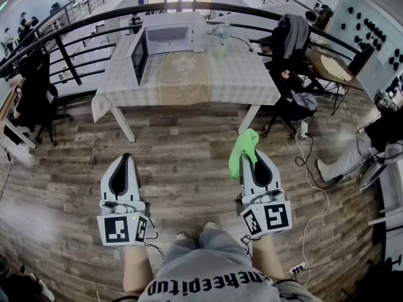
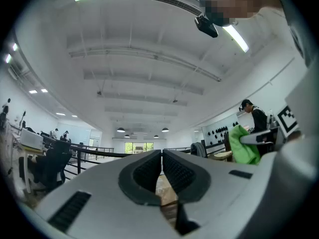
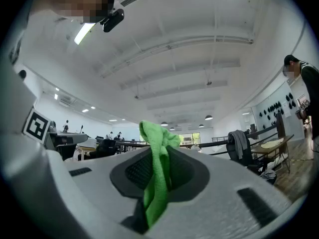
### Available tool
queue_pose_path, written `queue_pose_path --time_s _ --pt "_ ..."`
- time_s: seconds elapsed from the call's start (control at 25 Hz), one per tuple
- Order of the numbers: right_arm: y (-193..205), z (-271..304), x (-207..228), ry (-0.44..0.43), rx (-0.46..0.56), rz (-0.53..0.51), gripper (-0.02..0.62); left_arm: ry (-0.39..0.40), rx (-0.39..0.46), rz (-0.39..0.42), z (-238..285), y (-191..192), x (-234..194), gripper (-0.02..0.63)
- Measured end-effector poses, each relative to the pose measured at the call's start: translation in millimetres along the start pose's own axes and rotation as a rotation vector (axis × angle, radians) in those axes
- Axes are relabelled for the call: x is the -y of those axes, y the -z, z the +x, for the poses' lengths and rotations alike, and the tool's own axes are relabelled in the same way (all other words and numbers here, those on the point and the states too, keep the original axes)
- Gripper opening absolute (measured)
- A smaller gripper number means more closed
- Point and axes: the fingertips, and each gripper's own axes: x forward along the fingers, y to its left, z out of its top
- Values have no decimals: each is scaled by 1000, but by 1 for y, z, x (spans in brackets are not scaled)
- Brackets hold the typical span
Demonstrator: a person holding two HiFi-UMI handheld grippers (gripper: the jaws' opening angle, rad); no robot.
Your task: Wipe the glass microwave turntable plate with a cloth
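Both grippers are held low over the wooden floor, well short of the table [image 1: 242, 83]. My right gripper [image 1: 250, 155] is shut on a bright green cloth [image 1: 243, 148], and the cloth sticks up from between the pads [image 3: 157, 183]. My left gripper [image 1: 126, 159] is shut with nothing in it, its dark pads [image 2: 148, 171] meeting. The green cloth [image 2: 244, 146] also shows at the right of the left gripper view. A white microwave [image 1: 167, 38] stands on the table with its door [image 1: 139, 56] swung open. I cannot make out the glass turntable plate for certain.
The table carries a checked cloth and a beige runner [image 1: 186, 74]. A chair with a grey jacket [image 1: 291, 33] stands at its right, a black chair [image 1: 34, 99] at its left. A seated person's legs [image 1: 349, 159] and floor cables [image 1: 308, 175] are at the right. A black railing [image 1: 75, 24] runs behind.
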Motion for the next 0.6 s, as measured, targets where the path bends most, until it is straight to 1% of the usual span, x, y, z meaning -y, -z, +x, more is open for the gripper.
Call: queue_pose_path --time_s 0.6 --pt "-4 -1 -8 26 13 4 52 16 19 -1 1 -6 -11 12"
